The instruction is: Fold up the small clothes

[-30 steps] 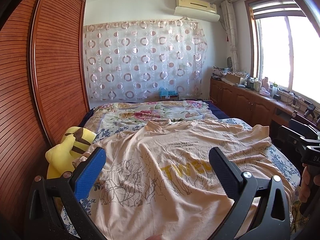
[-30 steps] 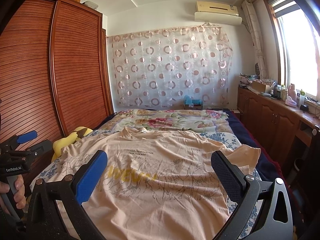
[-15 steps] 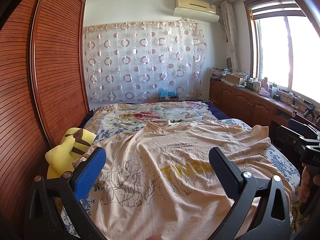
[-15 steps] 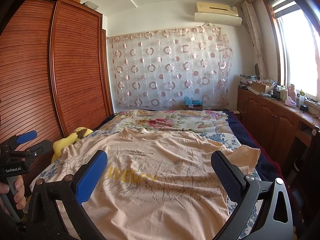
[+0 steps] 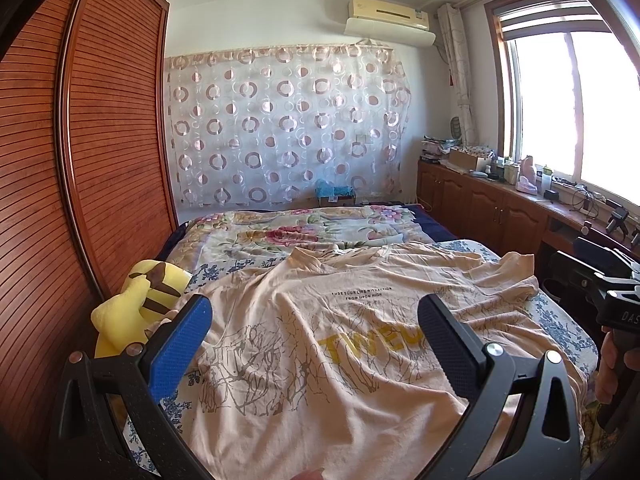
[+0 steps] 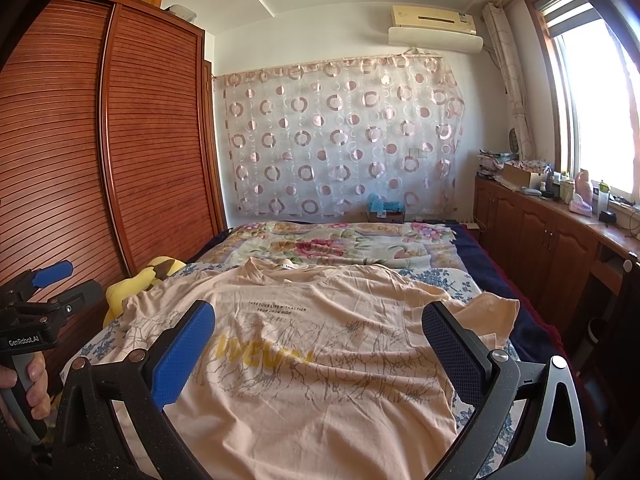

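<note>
Across the bed [image 5: 560, 320] lies a peach T-shirt [image 5: 340, 340], spread print-up, its far sleeve rumpled. Left gripper [image 5: 316, 328] hovers over it, jaws wide apart, nothing held; right gripper [image 6: 320, 332] likewise, jaws spread and empty. Beside the shirt's left shoulder sits a yellow plush toy [image 5: 136, 308], tight against the wooden wardrobe [image 5: 100, 140]. Only the right wrist view shows a hand [image 6: 34, 380] gripping the left tool's handle; the left wrist view catches fingers [image 5: 610, 364] on the right one.

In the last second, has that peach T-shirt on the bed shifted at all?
No. The T-shirt lies where it did, its collar just short of the floral quilt.
</note>
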`<control>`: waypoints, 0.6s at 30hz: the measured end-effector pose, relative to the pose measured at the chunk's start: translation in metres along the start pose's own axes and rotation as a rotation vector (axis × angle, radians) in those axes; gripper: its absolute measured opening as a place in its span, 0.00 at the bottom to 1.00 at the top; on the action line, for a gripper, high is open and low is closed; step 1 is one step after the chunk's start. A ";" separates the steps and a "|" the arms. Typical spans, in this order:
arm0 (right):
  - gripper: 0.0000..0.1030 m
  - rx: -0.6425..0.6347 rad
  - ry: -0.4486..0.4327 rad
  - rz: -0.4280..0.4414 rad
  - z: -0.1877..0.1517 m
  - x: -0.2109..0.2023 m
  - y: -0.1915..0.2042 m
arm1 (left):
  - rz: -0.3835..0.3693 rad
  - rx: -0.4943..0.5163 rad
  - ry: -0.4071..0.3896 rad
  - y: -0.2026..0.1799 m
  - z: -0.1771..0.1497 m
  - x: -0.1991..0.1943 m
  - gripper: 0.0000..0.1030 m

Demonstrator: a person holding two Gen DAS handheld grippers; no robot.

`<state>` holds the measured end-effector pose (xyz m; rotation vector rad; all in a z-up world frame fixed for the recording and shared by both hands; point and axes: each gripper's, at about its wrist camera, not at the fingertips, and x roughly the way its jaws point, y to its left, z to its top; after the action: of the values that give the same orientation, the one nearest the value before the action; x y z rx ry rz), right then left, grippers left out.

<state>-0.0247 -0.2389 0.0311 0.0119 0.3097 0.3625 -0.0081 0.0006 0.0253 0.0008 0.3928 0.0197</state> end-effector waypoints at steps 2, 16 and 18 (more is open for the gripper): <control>1.00 0.000 -0.001 0.000 0.000 0.000 0.000 | -0.001 0.000 0.000 0.000 -0.001 0.000 1.00; 1.00 0.001 0.003 0.002 -0.001 0.002 -0.001 | -0.003 -0.005 0.004 -0.002 0.003 -0.001 1.00; 1.00 0.000 0.005 0.005 0.000 0.003 -0.001 | -0.007 -0.007 0.007 -0.003 0.004 0.002 1.00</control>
<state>-0.0221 -0.2388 0.0297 0.0120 0.3145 0.3671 -0.0050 -0.0020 0.0279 -0.0079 0.3997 0.0143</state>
